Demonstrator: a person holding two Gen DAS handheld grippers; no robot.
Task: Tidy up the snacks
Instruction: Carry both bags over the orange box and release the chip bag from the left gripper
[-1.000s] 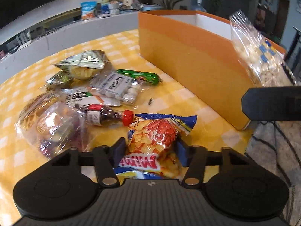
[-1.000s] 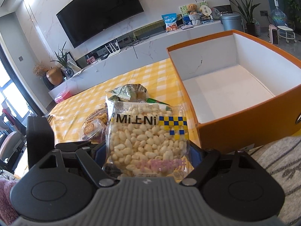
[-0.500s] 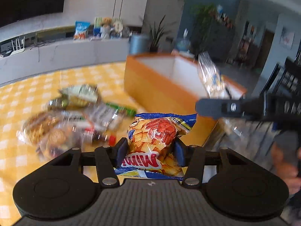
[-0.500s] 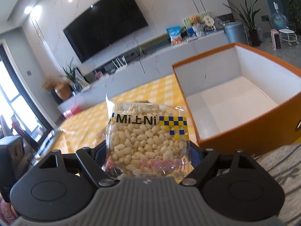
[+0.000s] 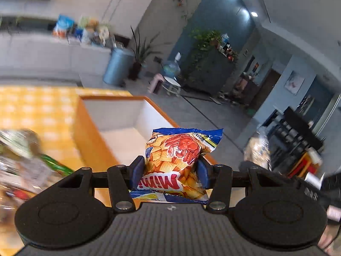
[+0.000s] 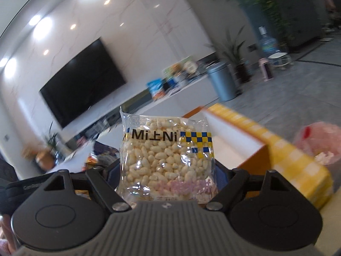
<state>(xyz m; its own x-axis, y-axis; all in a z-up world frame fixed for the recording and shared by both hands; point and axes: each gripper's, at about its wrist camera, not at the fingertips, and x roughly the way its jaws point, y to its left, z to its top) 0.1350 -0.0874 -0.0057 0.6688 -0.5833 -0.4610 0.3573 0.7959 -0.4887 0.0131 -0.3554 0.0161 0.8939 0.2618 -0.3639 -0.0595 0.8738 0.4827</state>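
The left gripper (image 5: 169,171) is squeezing a chip bag (image 5: 175,155) between its blue pads, the bag sticking up and forward, hanging above the near edge of the orange box (image 5: 93,140). The right gripper (image 6: 166,168) is clamping a clear puffed-rice packet (image 6: 166,151) the same way, upright, with the box's open corner just behind it. The box's white floor is showing no snacks where I can see it, so I'd say sorting is only beginning; blurred packets (image 5: 23,160) are waiting on the yellow checked table (image 5: 38,106) left of the box.
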